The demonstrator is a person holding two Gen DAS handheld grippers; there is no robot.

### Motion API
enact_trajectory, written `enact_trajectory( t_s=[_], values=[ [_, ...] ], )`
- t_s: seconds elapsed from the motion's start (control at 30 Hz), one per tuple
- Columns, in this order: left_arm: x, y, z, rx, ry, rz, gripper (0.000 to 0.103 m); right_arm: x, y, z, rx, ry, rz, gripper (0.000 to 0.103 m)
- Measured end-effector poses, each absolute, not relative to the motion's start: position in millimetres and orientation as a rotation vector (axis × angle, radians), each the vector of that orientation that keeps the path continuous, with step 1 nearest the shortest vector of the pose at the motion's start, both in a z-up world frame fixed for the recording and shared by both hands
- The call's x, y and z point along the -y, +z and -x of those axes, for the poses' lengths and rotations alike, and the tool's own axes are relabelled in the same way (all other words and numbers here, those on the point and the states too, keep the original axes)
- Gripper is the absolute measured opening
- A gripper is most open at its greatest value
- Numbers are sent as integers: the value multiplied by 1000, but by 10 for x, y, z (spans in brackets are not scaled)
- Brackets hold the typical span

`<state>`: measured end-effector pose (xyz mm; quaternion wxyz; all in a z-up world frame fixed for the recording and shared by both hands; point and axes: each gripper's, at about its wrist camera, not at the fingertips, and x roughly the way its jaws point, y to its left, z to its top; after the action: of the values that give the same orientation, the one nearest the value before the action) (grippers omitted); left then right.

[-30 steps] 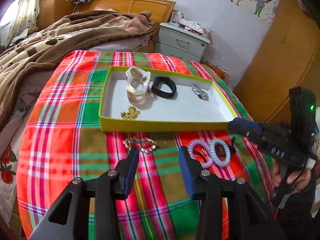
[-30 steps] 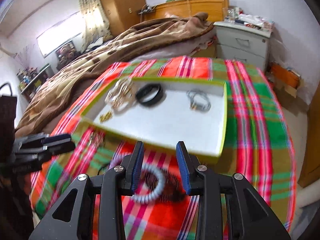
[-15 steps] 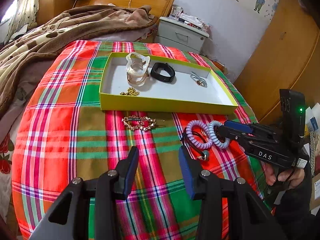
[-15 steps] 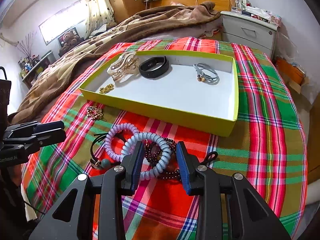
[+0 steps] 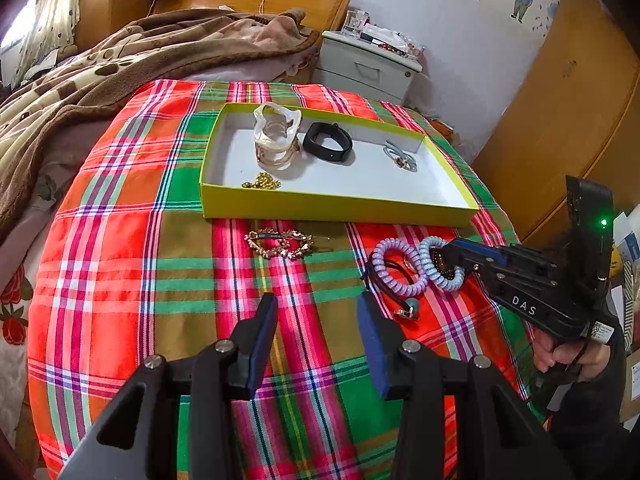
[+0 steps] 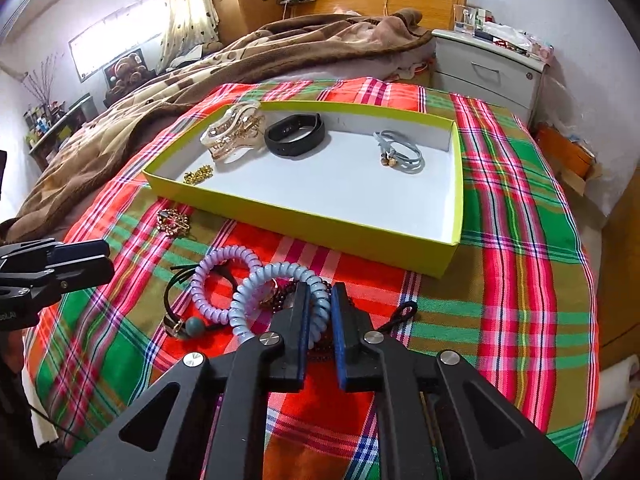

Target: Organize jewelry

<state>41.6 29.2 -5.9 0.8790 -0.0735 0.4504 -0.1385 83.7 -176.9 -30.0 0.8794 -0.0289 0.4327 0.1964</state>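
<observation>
My right gripper [image 6: 319,294] has just been closing, and its blue pads now pinch the pale blue coil hair tie [image 6: 256,292] by its near right side. That tie lies on the plaid cloth [image 6: 500,280] near the table's front edge, just in front of the yellow tray [image 6: 304,220]. A lilac coil hair tie [image 6: 218,280] touches it on the left, with a dark bead bracelet [image 6: 284,300] and a black cord [image 6: 180,276] tangled under them.

My left gripper [image 5: 316,312] hangs released over bare cloth at the front, jaws wide, nothing between them. A gold hair clip [image 5: 280,242] lies ahead of it, just outside the tray's front wall.

Inside the tray, a clear claw clip [image 6: 234,132] sits at the back left corner, with a small gold chain [image 6: 198,174] by the front left corner. A black band [image 6: 296,136] rests beside the claw clip, and a grey bracelet [image 6: 400,154] lies toward the right wall.
</observation>
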Motion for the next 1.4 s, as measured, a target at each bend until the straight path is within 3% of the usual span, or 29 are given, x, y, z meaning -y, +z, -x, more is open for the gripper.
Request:
enact_trajectory(
  t_s=[1.4],
  values=[
    [616, -282, -1132, -1065, -364, -147, 42, 2427, -48, -718, -806, 378, -158, 10]
  ],
)
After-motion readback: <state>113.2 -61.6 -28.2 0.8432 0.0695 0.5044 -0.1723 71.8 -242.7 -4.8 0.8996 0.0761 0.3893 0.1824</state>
